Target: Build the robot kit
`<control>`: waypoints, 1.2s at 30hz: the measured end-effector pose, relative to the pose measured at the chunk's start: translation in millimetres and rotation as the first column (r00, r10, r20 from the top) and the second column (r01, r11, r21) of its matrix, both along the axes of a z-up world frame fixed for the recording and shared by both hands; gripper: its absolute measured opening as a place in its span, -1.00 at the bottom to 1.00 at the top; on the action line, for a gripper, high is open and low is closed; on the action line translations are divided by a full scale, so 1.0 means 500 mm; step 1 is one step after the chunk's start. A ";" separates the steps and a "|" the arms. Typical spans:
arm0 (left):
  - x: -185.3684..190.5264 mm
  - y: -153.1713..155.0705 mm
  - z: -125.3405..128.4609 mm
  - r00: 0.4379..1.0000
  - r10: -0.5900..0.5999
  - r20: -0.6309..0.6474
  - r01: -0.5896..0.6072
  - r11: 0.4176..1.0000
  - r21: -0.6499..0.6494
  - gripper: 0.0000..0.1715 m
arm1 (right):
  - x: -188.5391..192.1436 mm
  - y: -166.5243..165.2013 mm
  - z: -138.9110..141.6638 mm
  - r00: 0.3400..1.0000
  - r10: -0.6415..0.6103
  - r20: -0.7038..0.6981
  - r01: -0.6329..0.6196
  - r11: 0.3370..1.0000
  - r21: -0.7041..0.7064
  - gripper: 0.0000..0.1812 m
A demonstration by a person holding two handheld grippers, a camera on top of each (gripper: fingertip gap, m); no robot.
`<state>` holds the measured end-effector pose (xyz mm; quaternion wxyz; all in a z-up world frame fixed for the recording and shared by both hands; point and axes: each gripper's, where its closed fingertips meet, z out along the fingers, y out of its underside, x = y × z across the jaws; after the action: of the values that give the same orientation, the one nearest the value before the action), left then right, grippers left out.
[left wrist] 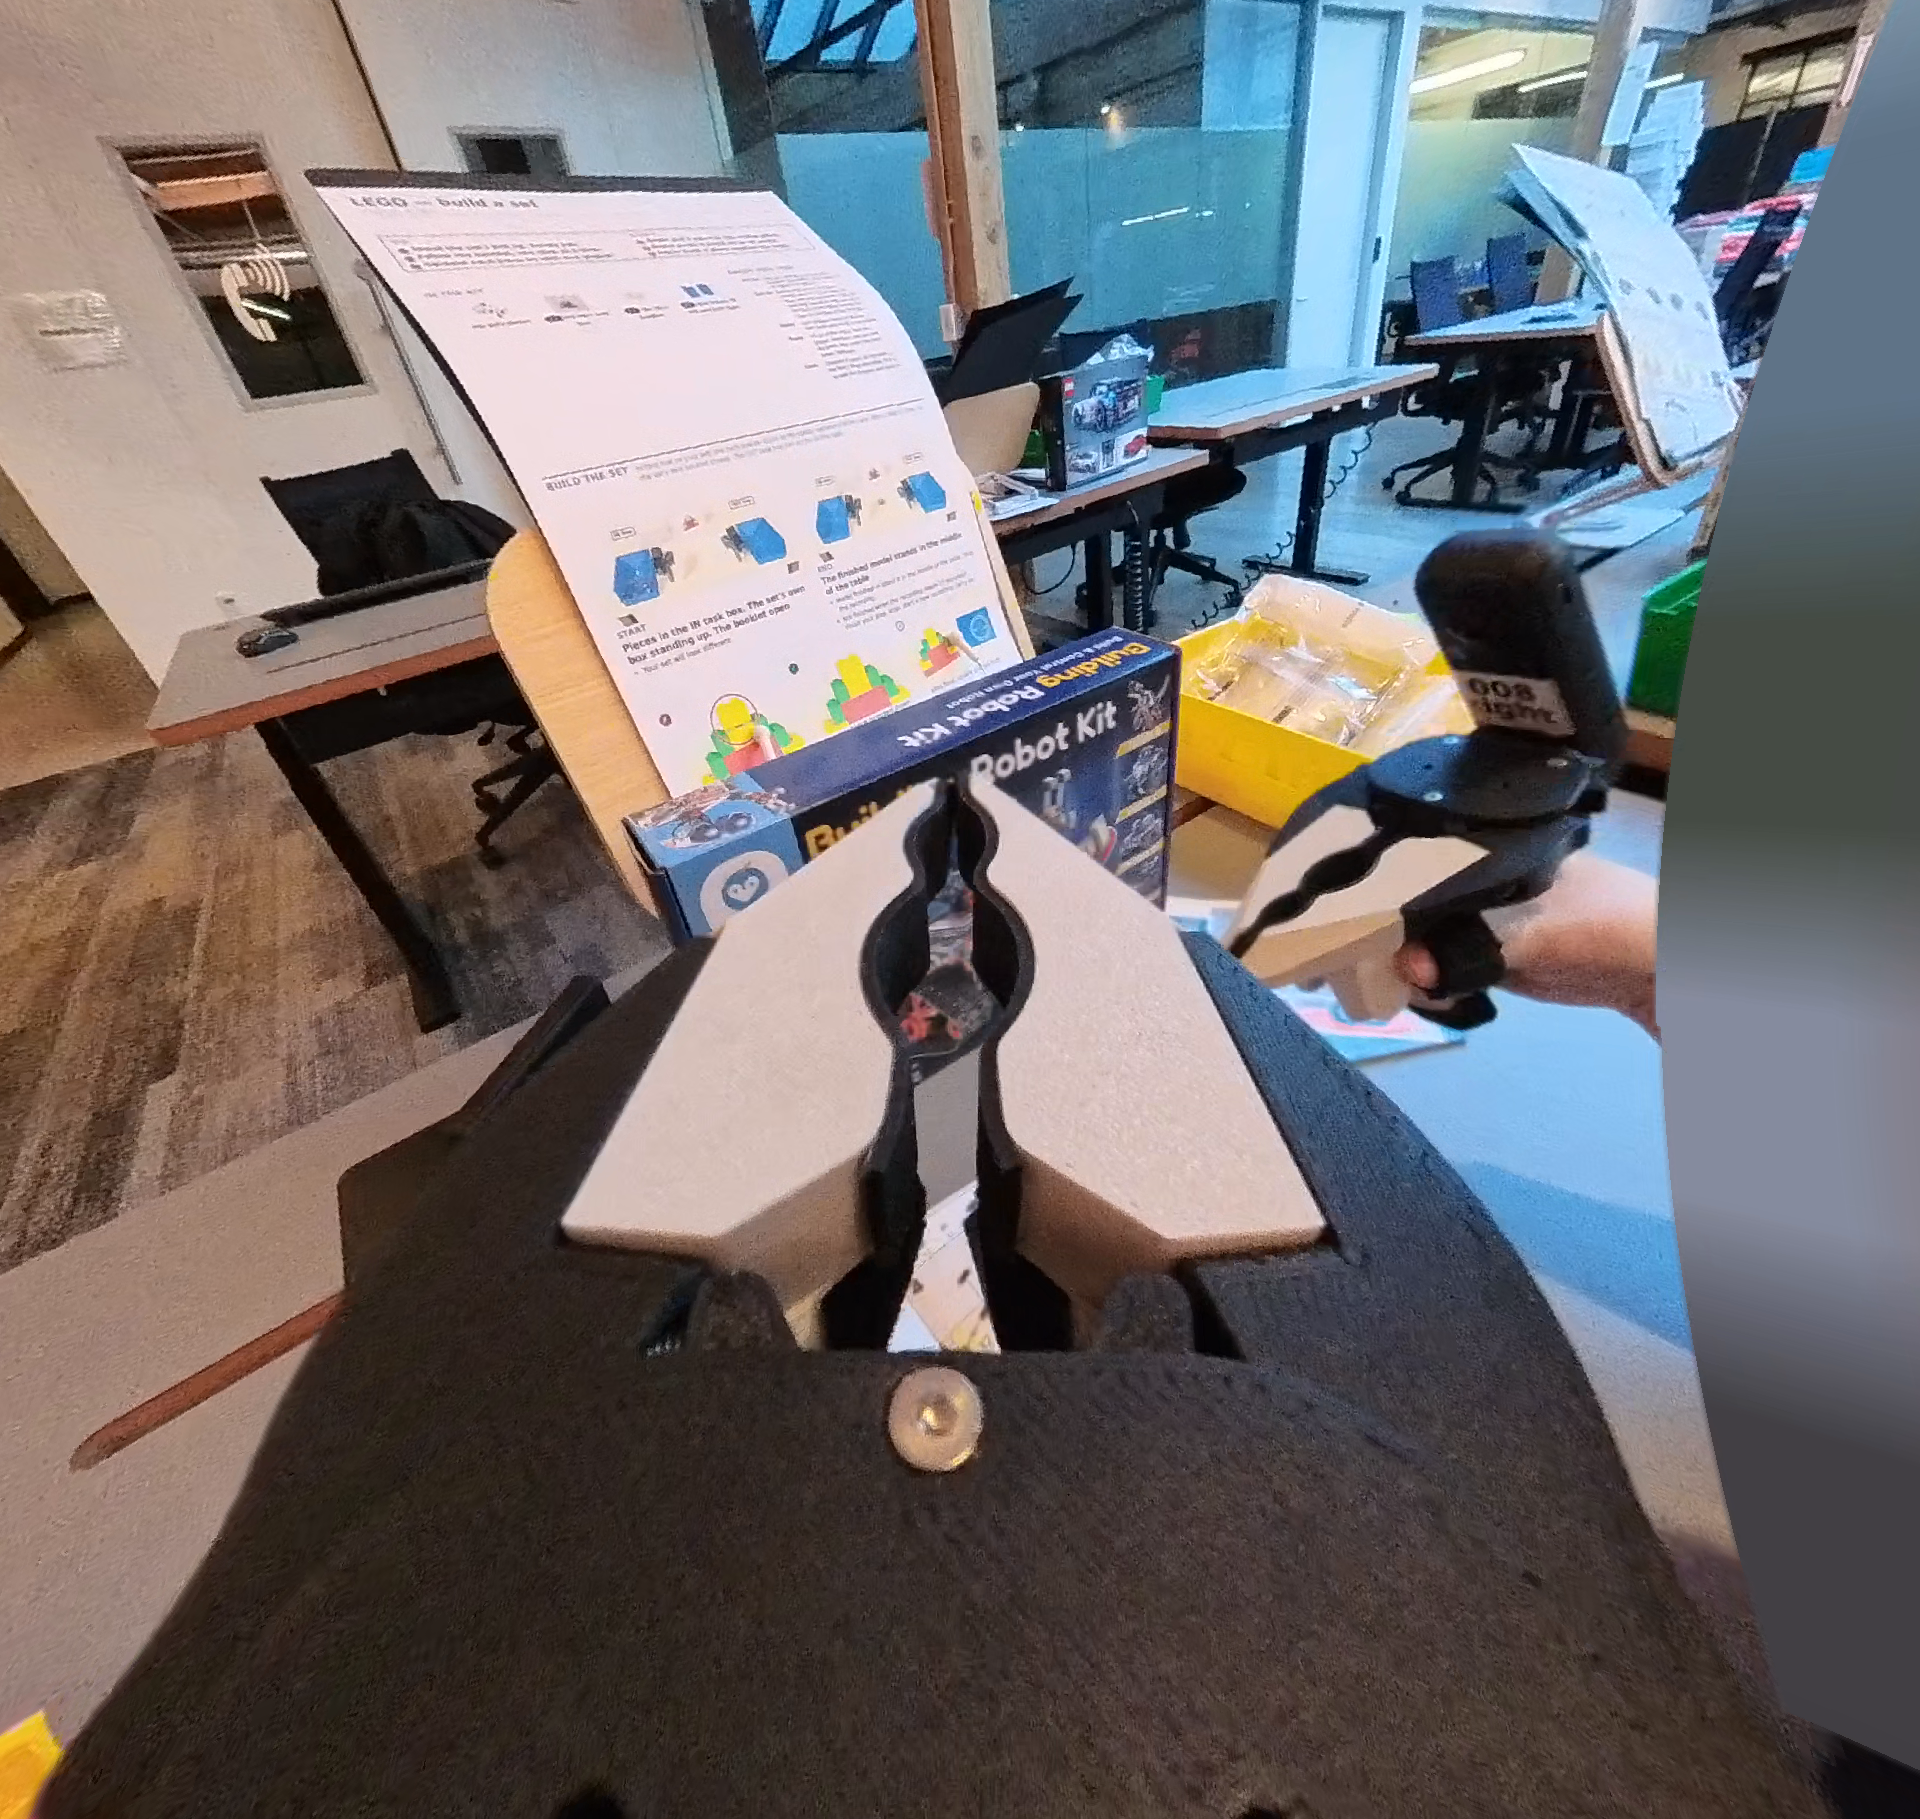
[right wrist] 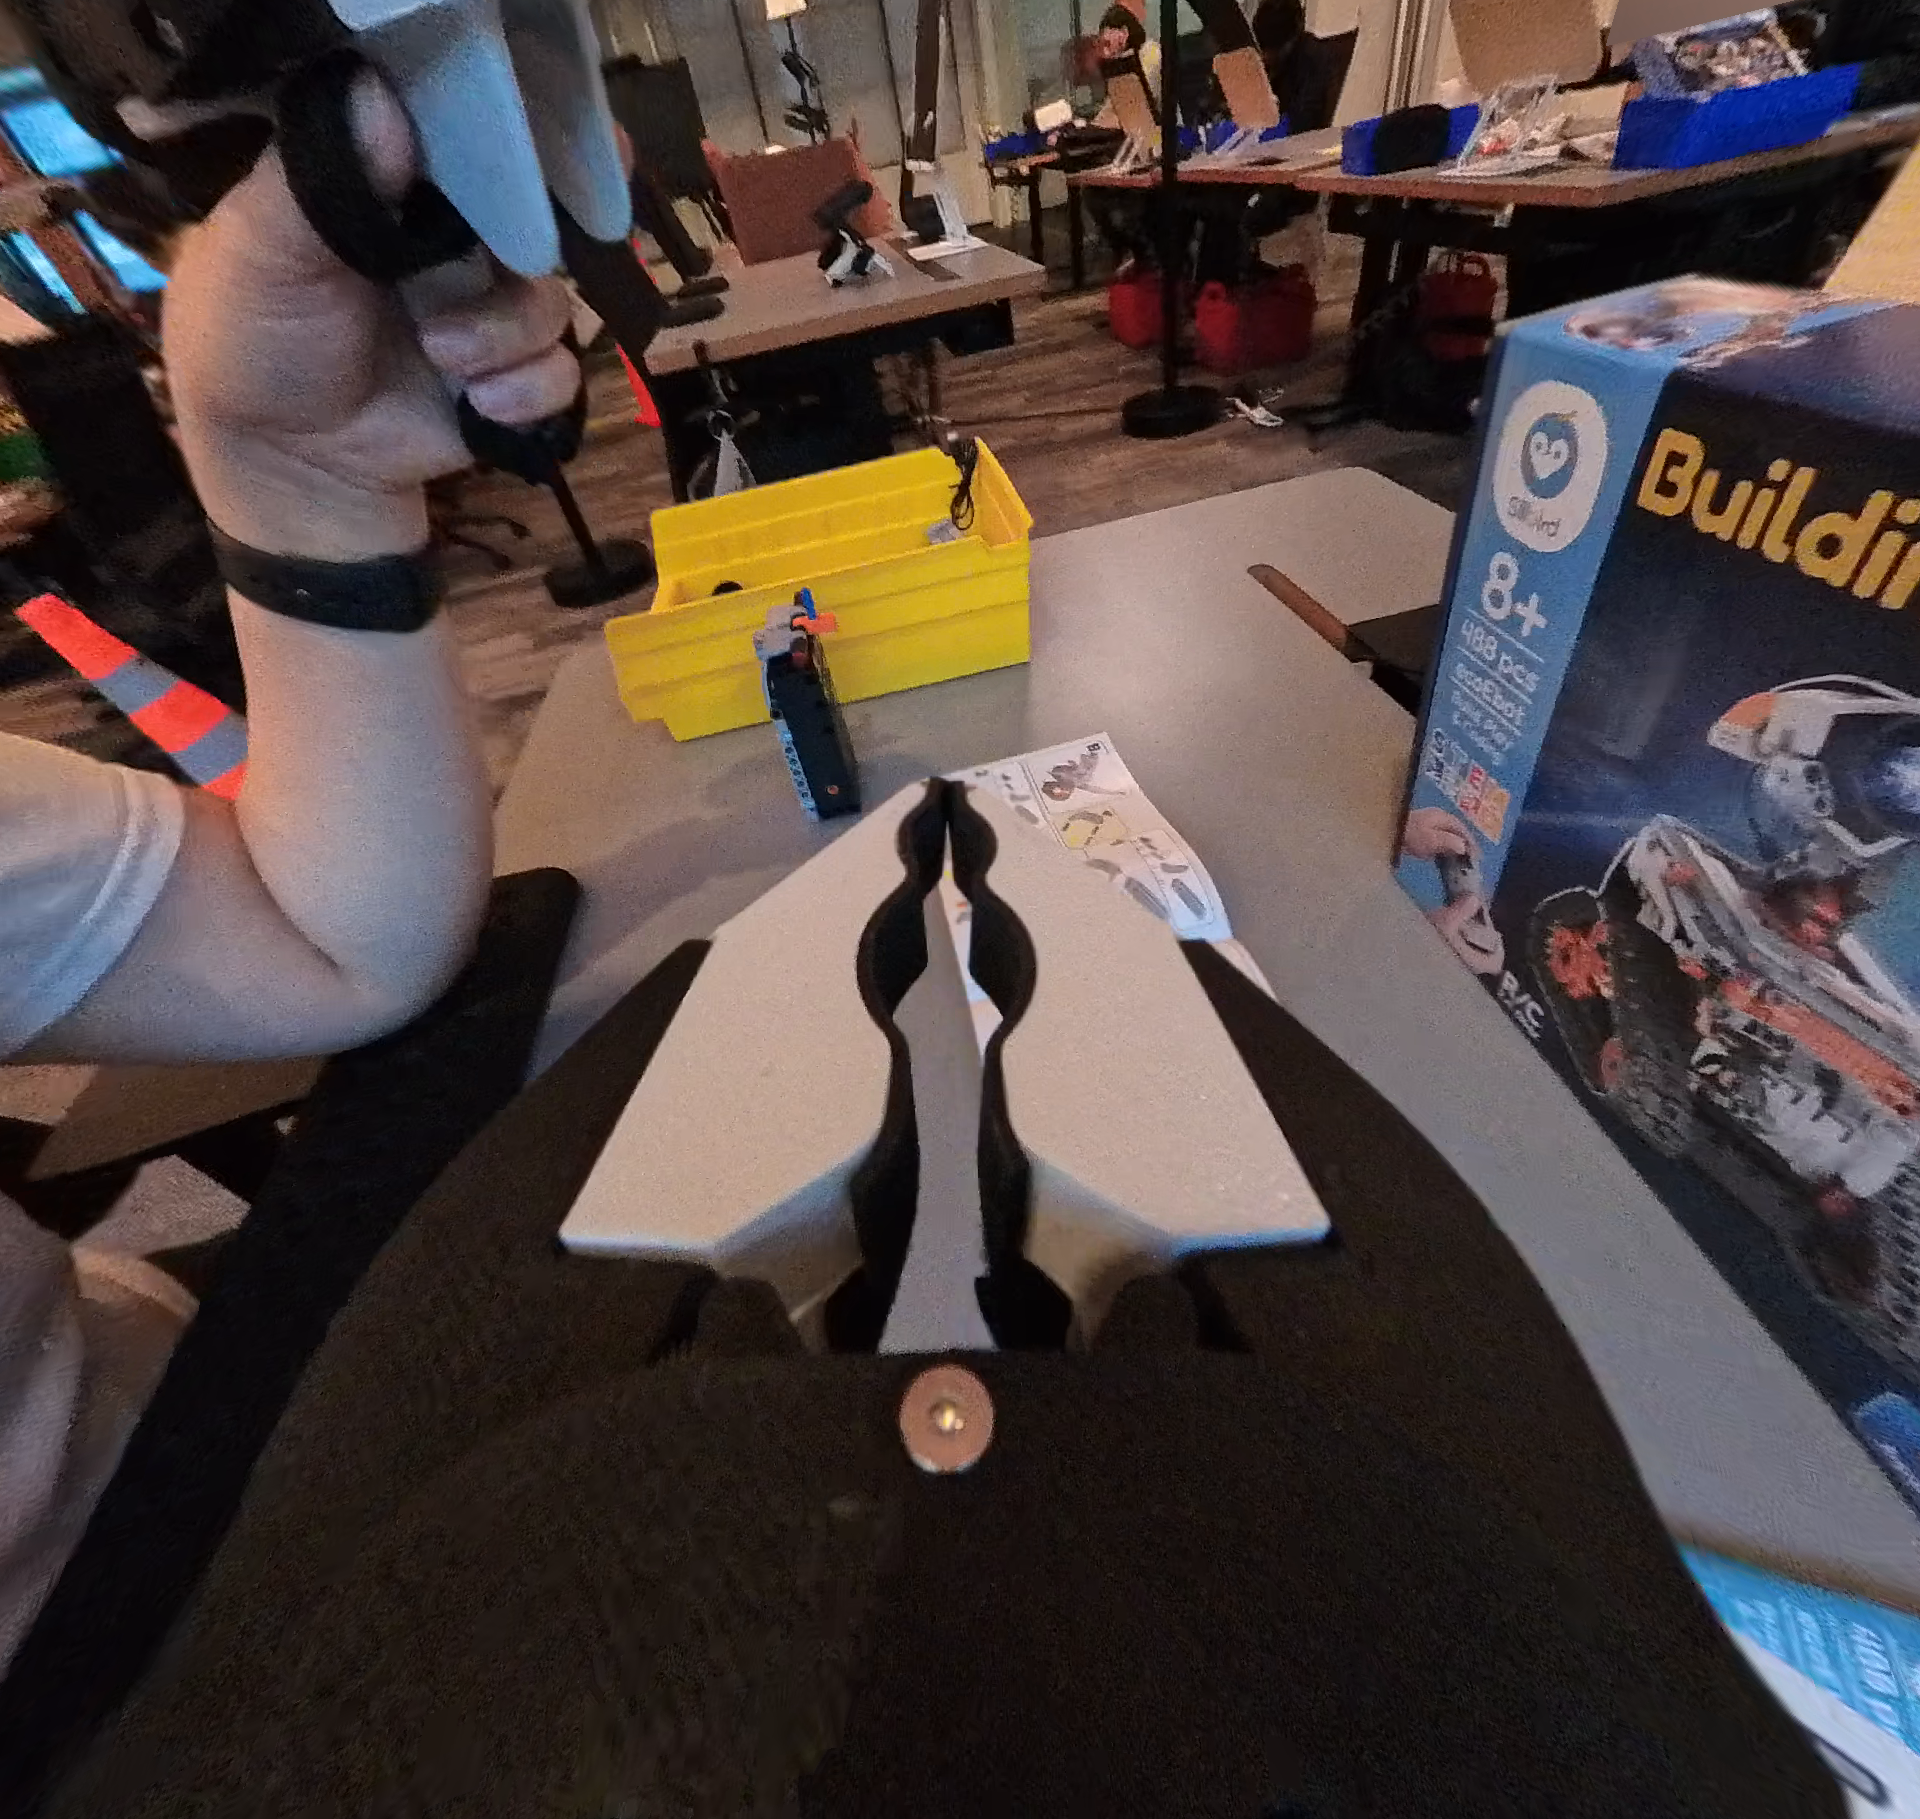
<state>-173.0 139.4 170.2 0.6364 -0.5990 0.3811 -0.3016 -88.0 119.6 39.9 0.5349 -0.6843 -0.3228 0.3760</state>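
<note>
My left gripper (left wrist: 958, 790) is shut and empty, held above the grey table (left wrist: 1507, 1125), pointing at a blue robot kit box (left wrist: 1039, 741) that stands on its edge. My right gripper (right wrist: 943, 790) is shut and empty, low over the table (right wrist: 1195, 647), with the same box (right wrist: 1714, 730) close on its right. Ahead of it lie an instruction leaflet (right wrist: 1112, 824) and a small black and grey brick assembly (right wrist: 810, 720), which stands in front of a yellow bin (right wrist: 831, 595). The right gripper also shows in the left wrist view (left wrist: 1340, 886), held by a hand.
A printed instruction sheet (left wrist: 675, 439) leans on a wooden stand (left wrist: 561, 689) behind the box. A second yellow bin (left wrist: 1299, 699) holds clear plastic bags. A person's arm with a black wristband (right wrist: 332, 585) holds the left gripper high at the left. Desks and chairs stand beyond.
</note>
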 end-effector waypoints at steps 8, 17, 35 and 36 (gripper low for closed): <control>-0.020 -0.018 0.017 1.000 -0.015 0.011 0.015 1.000 0.007 -1.00 | -0.021 0.036 -0.022 0.995 -0.079 0.057 0.079 0.997 0.009 -1.00; -0.075 -0.065 0.002 0.993 -0.070 -0.099 0.066 0.997 -0.047 -1.00 | -0.094 -0.077 0.032 0.880 -0.136 0.455 0.061 0.982 0.177 -1.00; -0.143 0.006 -0.168 0.864 0.075 -0.498 -0.187 0.966 -0.180 -1.00 | 0.028 -0.056 -0.074 0.805 -0.084 0.587 0.132 0.990 -0.040 -1.00; -0.141 0.005 -0.177 0.850 0.071 -0.523 -0.189 0.966 -0.176 -1.00 | 0.045 -0.052 -0.070 0.803 -0.112 0.585 0.156 0.987 -0.025 -1.00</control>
<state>-243.6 141.8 81.9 0.4607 -0.7490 0.4586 -0.1279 -65.3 93.5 4.9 0.4108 -0.8063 -0.4079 0.1212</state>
